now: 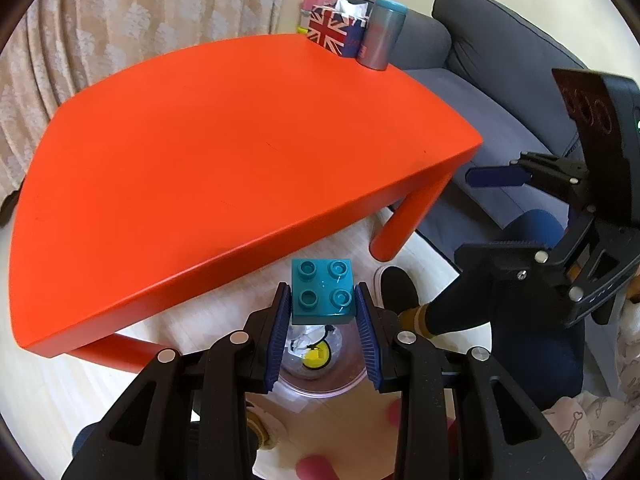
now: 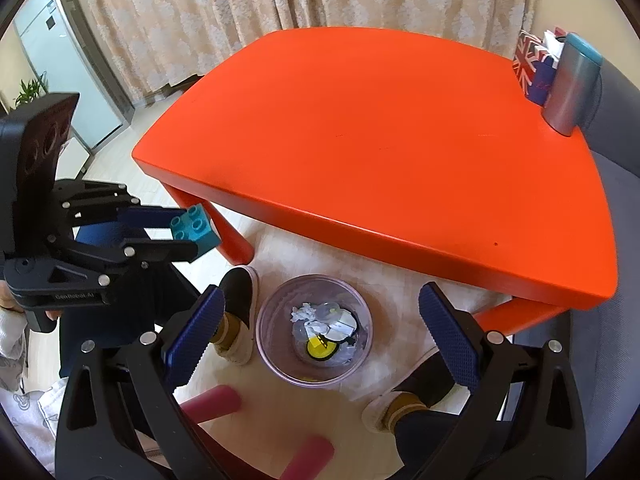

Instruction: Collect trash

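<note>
My left gripper (image 1: 322,300) is shut on a teal toy brick (image 1: 322,291) and holds it in the air over a clear plastic trash bin (image 1: 320,388) on the floor. The brick (image 2: 195,228) and the left gripper (image 2: 188,232) also show at the left of the right wrist view. The bin (image 2: 264,344) holds crumpled paper and a yellow round item (image 2: 318,346). My right gripper (image 2: 320,332) is open and empty above the bin; it also shows in the left wrist view (image 1: 492,208) at the right.
An orange table (image 1: 224,152) stands just beyond the bin, with a flag-print tissue box (image 1: 334,32) and a grey can (image 1: 382,34) at its far corner. A grey sofa (image 1: 500,80) is to the right. The person's feet (image 2: 238,312) flank the bin.
</note>
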Demonstrator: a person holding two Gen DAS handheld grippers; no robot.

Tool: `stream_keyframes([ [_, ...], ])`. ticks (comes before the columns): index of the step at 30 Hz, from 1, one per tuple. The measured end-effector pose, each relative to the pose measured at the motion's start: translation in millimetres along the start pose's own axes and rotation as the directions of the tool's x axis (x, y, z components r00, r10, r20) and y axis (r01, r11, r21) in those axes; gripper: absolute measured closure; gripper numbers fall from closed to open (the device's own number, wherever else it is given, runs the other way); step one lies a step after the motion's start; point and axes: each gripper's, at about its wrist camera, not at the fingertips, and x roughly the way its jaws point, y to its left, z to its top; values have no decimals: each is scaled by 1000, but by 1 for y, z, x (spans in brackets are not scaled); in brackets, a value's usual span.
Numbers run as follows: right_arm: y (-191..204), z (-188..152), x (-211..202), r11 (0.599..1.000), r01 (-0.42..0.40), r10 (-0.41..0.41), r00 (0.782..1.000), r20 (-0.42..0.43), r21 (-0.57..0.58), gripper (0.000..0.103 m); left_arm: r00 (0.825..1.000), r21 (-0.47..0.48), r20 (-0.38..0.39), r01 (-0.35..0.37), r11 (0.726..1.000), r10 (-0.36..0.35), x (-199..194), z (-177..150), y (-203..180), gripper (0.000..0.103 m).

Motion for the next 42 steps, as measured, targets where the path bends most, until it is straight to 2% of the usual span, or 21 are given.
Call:
stream_keyframes([
  [18,-16,-2,-11,999,14,-16,999,31,43,7,999,31,-27,26,999,-25,13,5,-8,71],
  [19,-16,-3,-11,999,15,-17,999,33,44,7,999,34,-29,28,999,-27,15,5,-9,69],
  [21,-16,-2,-11,999,17,-19,999,34,46,7,999,32,-28,30,999,-29,16,4,-9,52],
  [22,-16,-2,-11,999,18,-19,999,34,48,7,999,26,-21,29,999,-28,16,4,-7,26],
  [23,-17,-2,-11,999,18,-19,999,33,49,7,1000,20,-8,26,999,-26,15,3,-6,10],
  [24,-17,-2,-10,999,18,-20,999,32,50,7,1000,15,10,24,1000,-24,14,3,-5,10],
  [31,-18,-4,-9,998,20,-22,999,29,56,7,1000,-10,-2,-1,1000,1,14,2,-1,8],
  [42,-18,-2,-11,998,24,-26,999,43,51,7,999,-28,25,-37,999,38,4,7,4,8],
])
